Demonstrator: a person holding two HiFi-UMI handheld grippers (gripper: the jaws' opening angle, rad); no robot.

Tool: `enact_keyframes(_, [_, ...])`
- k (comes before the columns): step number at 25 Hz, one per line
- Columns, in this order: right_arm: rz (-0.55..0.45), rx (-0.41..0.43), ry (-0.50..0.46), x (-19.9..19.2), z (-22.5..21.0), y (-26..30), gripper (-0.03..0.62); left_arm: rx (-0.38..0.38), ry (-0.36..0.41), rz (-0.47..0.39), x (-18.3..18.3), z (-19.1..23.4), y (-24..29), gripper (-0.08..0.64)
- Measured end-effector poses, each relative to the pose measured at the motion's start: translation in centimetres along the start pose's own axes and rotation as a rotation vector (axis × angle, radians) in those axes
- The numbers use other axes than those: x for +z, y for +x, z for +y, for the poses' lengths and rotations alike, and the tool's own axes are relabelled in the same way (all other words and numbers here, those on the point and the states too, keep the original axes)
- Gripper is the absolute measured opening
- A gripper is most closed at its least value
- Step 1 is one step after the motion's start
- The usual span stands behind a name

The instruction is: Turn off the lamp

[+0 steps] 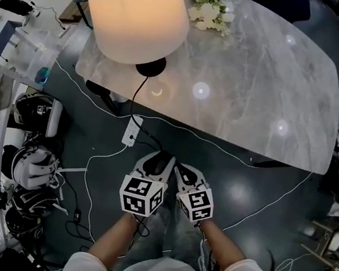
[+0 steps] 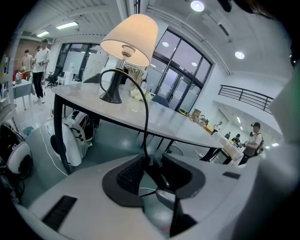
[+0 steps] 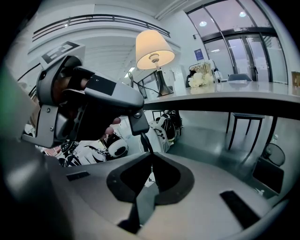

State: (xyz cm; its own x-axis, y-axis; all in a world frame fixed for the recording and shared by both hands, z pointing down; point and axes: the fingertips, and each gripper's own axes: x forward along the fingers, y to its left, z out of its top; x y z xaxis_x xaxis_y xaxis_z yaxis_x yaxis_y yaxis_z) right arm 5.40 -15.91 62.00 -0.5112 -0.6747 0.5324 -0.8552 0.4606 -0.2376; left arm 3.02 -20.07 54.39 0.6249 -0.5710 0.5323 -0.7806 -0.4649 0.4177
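Grey marble table (image 1: 279,85) with lit cream-shaded lamp (image 1: 137,11); thin black cord (image 2: 147,117), likely limp and light, pinched by left gripper (image 2: 152,162) and right gripper (image 3: 151,161); best held beside black inline switch (image 3: 138,123).

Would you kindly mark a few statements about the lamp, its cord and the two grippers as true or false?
1. The lamp is lit. True.
2. The lamp stands on the floor. False: it stands on the table.
3. White flowers lie on the table. True.
4. The cord is white. False: it is black.
5. Both grippers are open. False: the left gripper and the right gripper are each shut on the cord.
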Motion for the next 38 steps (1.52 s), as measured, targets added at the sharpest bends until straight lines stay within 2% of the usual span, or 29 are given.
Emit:
enact_keyframes(10, [0.007, 0.007, 0.003, -0.6, -0.2, 0.0, 0.009, -0.018, -0.001, 0.0, -0.2, -0.4, 0.3, 0.121])
enact_keyframes(13, [0.009, 0.01, 0.003, -0.7, -0.3, 0.1, 0.009, -0.022, -0.01, -0.008, -0.2, -0.6, 0.4, 0.092])
enact_keyframes(29, [0.012, 0.01, 0.01, -0.7, -0.9, 0.1, 0.009, -0.02, -0.007, -0.004, -0.2, -0.7, 0.8, 0.094])
enact_keyframes(38, [0.005, 0.017, 0.013, -0.8, -0.7, 0.1, 0.009, -0.044, 0.03, 0.006, -0.5, -0.8, 0.7, 0.095])
